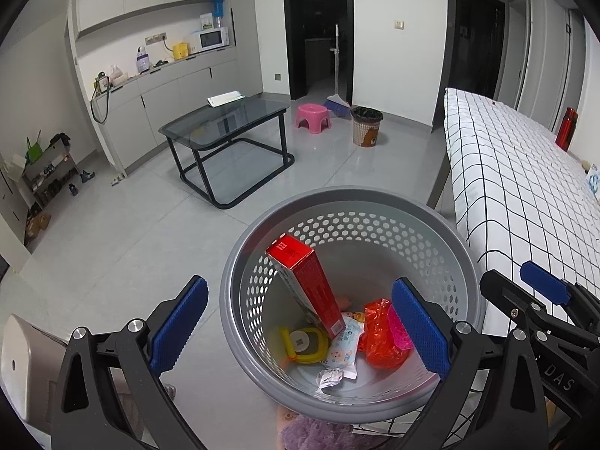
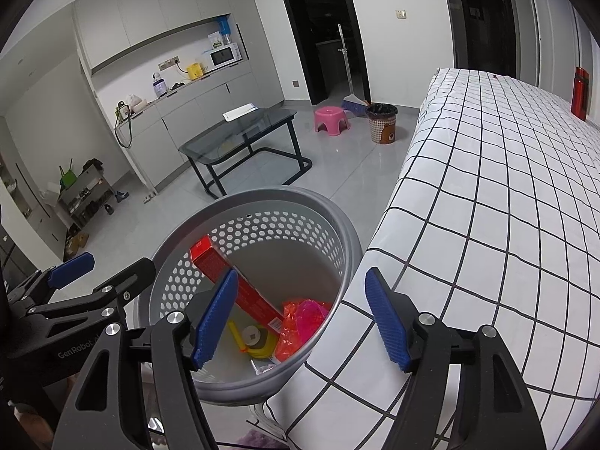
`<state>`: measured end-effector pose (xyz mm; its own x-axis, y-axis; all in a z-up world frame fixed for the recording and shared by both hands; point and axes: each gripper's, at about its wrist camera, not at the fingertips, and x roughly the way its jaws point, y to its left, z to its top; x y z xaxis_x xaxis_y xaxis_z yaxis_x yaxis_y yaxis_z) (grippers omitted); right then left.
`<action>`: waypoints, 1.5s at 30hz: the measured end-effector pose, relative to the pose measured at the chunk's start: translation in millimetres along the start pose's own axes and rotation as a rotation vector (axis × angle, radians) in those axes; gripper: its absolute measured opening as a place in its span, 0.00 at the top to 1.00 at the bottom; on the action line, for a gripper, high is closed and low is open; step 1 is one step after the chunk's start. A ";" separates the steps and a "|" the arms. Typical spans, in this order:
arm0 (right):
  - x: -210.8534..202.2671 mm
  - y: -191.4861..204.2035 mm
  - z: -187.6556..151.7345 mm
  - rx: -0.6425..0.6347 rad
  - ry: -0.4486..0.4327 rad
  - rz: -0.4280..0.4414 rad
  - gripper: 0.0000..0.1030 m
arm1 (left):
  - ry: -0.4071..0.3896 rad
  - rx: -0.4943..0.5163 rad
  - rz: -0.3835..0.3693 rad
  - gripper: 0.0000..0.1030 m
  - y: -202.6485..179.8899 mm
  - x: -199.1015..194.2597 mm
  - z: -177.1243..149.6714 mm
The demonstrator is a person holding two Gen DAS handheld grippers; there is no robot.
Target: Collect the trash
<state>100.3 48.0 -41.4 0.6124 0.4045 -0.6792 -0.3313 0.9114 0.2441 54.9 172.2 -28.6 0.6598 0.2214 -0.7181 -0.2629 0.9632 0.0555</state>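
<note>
While both grippers' jaws gape empty, red box (image 1: 305, 285) leans top-left in basket (image 1: 240, 262).

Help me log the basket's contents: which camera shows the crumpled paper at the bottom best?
The left wrist view. It looks down into the grey basket, so the crumpled paper lies in plain sight near the front wall. In the right wrist view the basket's near rim and a gripper finger hide that spot.
</note>
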 end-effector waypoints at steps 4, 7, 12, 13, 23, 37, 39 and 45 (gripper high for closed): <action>1.1 1.4 -0.7 -0.002 0.003 -0.002 0.34 | 0.007 -0.003 0.001 0.06 0.5 2.0 -0.9; 1.2 1.6 -0.6 -0.002 0.004 -0.001 0.34 | 0.010 -0.004 0.002 0.06 0.9 2.5 -0.9; 1.5 2.0 -0.9 -0.003 0.006 -0.002 0.34 | 0.014 -0.005 0.006 0.06 1.2 3.9 -1.7; 1.9 2.1 -1.6 -0.004 0.008 -0.002 0.34 | 0.016 -0.005 0.007 0.06 1.4 4.3 -1.8; 2.2 2.7 -2.7 -0.007 0.009 -0.004 0.34 | 0.021 -0.015 0.014 0.06 2.2 5.4 -4.3; 3.1 2.2 -3.3 -0.010 0.009 -0.005 0.34 | 0.010 -0.017 0.010 0.06 2.8 2.2 -4.5; 3.0 2.3 -3.0 -0.010 0.009 -0.005 0.34 | 0.008 -0.016 0.011 0.06 1.9 2.0 -4.2; 2.9 2.3 -2.9 -0.010 0.008 -0.005 0.34 | 0.010 -0.017 0.015 0.06 2.0 1.8 -4.6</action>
<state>99.3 51.0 -44.8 0.6079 0.3997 -0.6861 -0.3358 0.9124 0.2340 52.3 173.8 -32.9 0.6489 0.2342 -0.7239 -0.2847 0.9571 0.0544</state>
